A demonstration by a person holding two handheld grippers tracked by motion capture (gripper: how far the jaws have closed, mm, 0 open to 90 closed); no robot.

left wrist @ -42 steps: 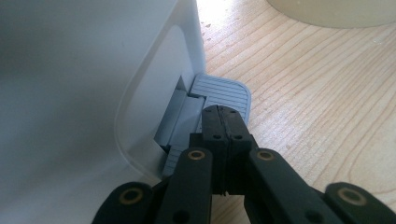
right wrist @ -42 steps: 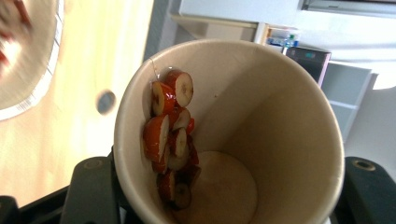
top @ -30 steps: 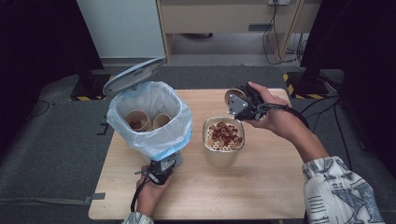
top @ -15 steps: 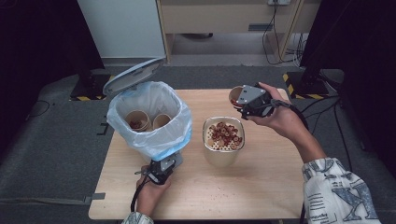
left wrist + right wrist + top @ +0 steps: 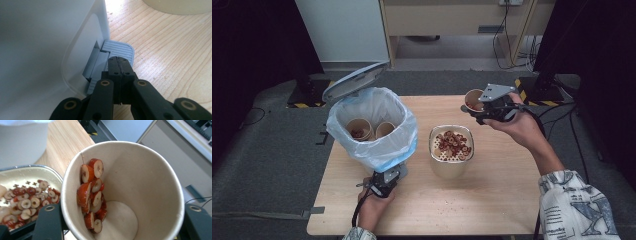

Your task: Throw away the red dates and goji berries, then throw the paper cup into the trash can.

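Note:
A white pedal bin (image 5: 372,125) lined with a pale blue bag stands at the table's left, its lid (image 5: 354,80) up. Two paper cups (image 5: 371,130) lie inside. My left gripper (image 5: 388,175) is shut with nothing between its jaws, and its tips (image 5: 119,62) rest on the grey pedal (image 5: 120,50) at the bin's foot. My right gripper (image 5: 478,107) is shut on a paper cup (image 5: 473,99), held tilted above the table's far right. Red date slices (image 5: 91,195) cling to the wall of that cup (image 5: 140,175). A beige tub (image 5: 451,167) with a strainer of date slices (image 5: 452,143) sits mid-table.
The wooden table (image 5: 492,200) has bare room in front of and to the right of the tub. Crumbs lie around the tub. Cables (image 5: 512,35) and cabinets stand beyond the far edge, with dark floor all round.
The right gripper has carried the cup to the right, away from above the tub. The left gripper has stayed on the pedal and the lid stays up.

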